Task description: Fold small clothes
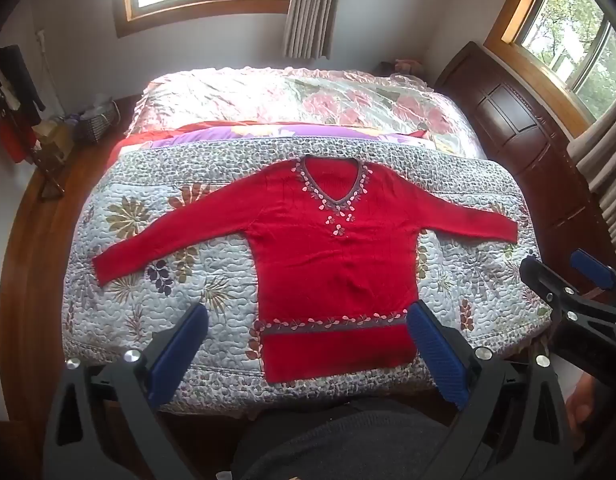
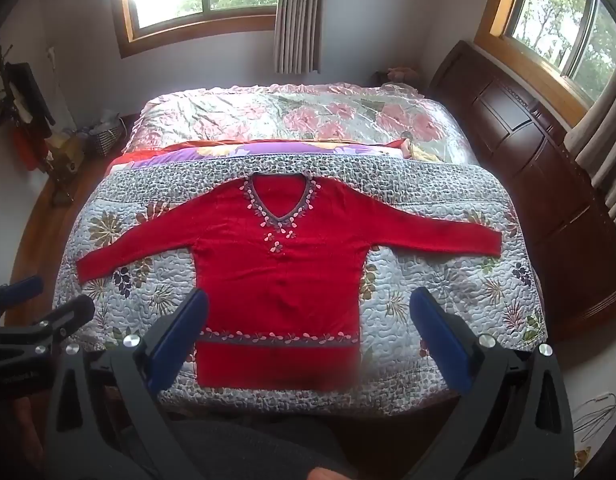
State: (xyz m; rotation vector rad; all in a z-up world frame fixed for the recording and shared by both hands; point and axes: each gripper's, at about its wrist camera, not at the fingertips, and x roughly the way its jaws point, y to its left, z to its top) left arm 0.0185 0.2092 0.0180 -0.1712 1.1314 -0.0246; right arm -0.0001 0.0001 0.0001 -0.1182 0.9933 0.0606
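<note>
On quilted bedspread (image 1: 156, 320): red knit V-neck sweater (image 1: 328, 248) flat, sleeves spread.

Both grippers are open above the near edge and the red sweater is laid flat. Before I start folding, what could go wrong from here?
1. The red sweater lies on a quilt; a deep pinch could catch the quilt along with the knit.
2. Sleeves are spread wide; the right sleeve cuff lies far from the right gripper, so the reach may drag the body out of shape.
3. The left gripper hangs over the hem, beside the right one; crossing folds could make them collide.
</note>
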